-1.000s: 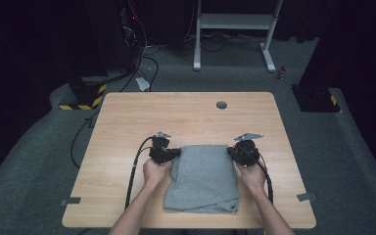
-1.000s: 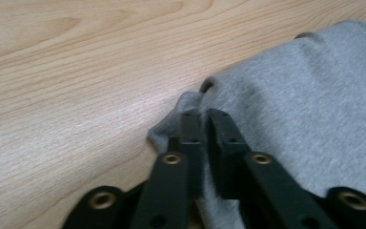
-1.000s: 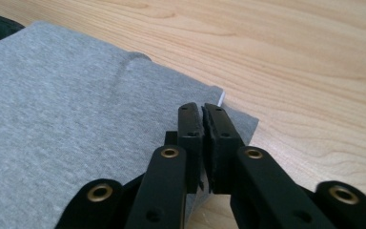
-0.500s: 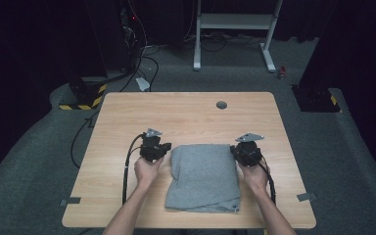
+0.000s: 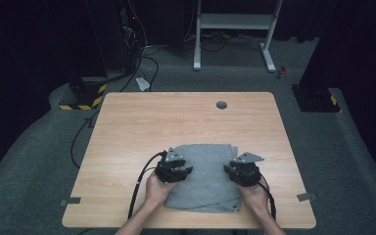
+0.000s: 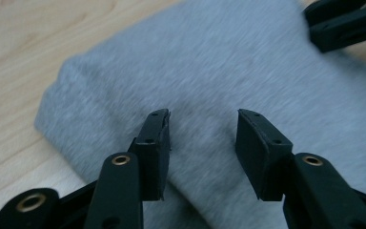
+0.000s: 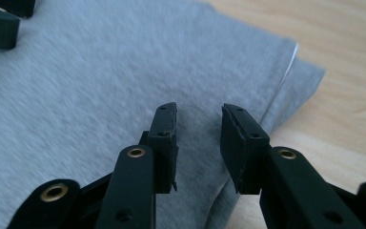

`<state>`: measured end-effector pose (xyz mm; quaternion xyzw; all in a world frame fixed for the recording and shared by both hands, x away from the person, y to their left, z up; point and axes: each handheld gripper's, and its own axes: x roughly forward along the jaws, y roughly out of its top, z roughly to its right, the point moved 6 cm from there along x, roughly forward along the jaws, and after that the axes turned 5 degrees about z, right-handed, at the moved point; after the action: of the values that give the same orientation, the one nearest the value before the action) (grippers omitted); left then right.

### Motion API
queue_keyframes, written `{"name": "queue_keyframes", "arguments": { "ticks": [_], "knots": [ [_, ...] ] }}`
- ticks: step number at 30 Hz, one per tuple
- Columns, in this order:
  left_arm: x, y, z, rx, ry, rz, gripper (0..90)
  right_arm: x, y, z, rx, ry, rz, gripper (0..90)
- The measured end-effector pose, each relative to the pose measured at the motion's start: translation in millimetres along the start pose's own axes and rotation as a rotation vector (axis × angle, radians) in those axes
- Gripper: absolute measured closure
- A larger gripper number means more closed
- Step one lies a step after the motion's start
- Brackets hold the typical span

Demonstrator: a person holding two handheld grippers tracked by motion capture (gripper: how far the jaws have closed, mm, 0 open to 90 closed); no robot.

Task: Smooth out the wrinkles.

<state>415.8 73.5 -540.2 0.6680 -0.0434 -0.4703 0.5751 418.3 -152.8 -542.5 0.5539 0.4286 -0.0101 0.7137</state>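
We can read no text, label, brand or number anywhere, neither on the grey cloth (image 5: 203, 176) nor on the worktop (image 5: 186, 117), and the only sign is yellow-and-black hazard striping (image 5: 81, 104) on the floor.

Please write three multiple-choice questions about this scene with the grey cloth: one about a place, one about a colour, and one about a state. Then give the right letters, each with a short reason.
1. Where does the folded cloth lie on the table?
A. at the far edge, by the round hole
B. near the person's edge, between the two grippers
C. hanging off the left side

2. What colour is the cloth?
A. red
B. white
C. grey

3. How do the jaws of the left gripper stand?
A. apart, above the cloth
B. shut on the cloth
C. shut on the table edge

Answers: B, the high view shows the cloth at the near edge with the left gripper and right gripper at its sides; C, every view shows grey fabric; A, the left gripper view shows a gap between the jaws, which have just been opening, pinching nothing.
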Motion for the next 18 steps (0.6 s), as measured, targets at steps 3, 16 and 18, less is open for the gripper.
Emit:
{"name": "queue_keyframes", "arguments": {
  "ticks": [3,16,18],
  "knots": [
    [0.8,0.3,-9.4,-0.033,0.023,-0.004,53.1,2.9,0.8,7.9,0.009,-0.018,-0.008,66.4],
    [-18.9,-11.4,14.3,0.049,0.013,0.004,50.3,-10.6,-18.7,-19.0,-0.012,0.024,0.016,55.2],
    [-13.4,-12.2,10.9,0.035,0.016,-0.004,50.5,-5.2,-19.7,-18.4,0.003,0.020,0.004,54.8]
  ]
}}
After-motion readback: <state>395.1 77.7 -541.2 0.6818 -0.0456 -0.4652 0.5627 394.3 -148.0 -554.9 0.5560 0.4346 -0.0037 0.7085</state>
